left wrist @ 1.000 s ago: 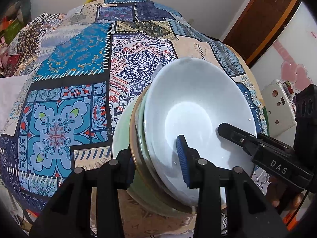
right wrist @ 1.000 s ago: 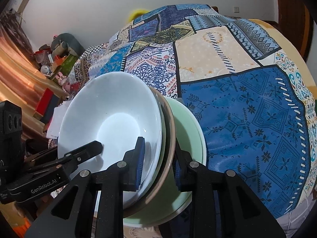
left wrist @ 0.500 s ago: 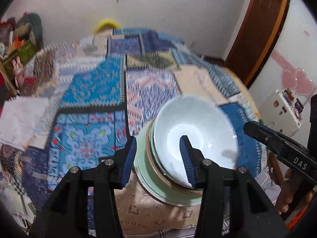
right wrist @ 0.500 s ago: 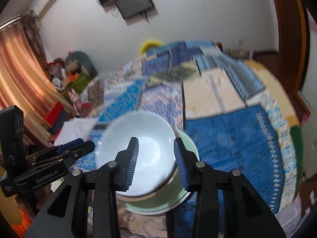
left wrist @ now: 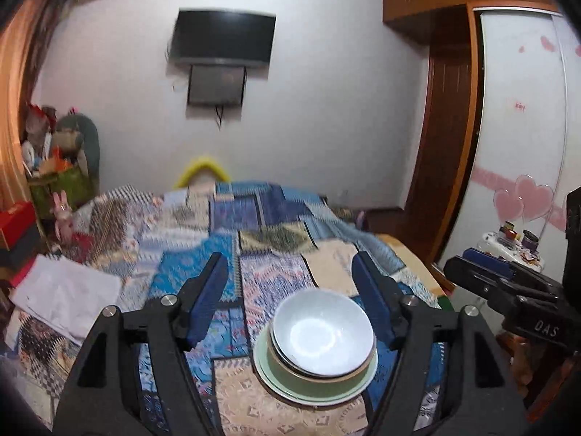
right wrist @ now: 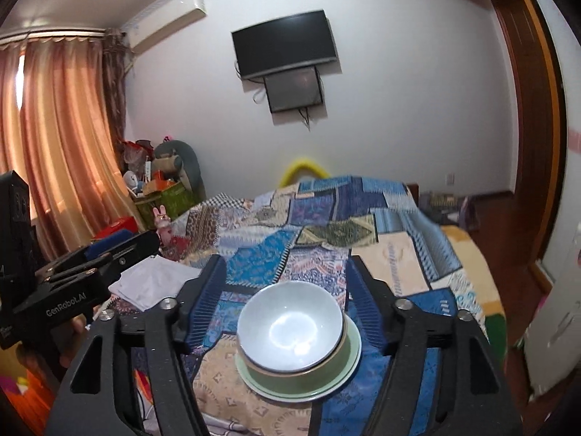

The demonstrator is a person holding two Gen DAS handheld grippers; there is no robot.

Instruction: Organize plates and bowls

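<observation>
Both grippers are sitting well back from the stack now, where a second ago each was clamped on its rim; the fingers that were pinching the dishes are now spread wide and holding nothing. From the left wrist view, the left gripper (left wrist: 290, 287) is hovering above and behind the stack, its blue pads framing the dishes without touching them. From the right wrist view, the right gripper (right wrist: 285, 283) is doing the same, jaws wide apart, nothing between them.

A white bowl (left wrist: 322, 331) is sitting on top, nested inside a brown-rimmed bowl (left wrist: 357, 367), which is resting in a green bowl (left wrist: 312, 376), and all are standing on a pale green plate (left wrist: 290, 392). The same stack is showing in the right view: white bowl (right wrist: 289, 327) uppermost, plate (right wrist: 279, 394) at the bottom. The stack is standing upright on a patchwork bedspread (left wrist: 268, 250), near the edge closest to the cameras.

A folded white cloth (left wrist: 65, 296) is lying on the bedspread well to the left of the stack. A dark TV (right wrist: 285, 43) is hanging on the far wall, and curtains (right wrist: 61, 138) are hanging at the left.
</observation>
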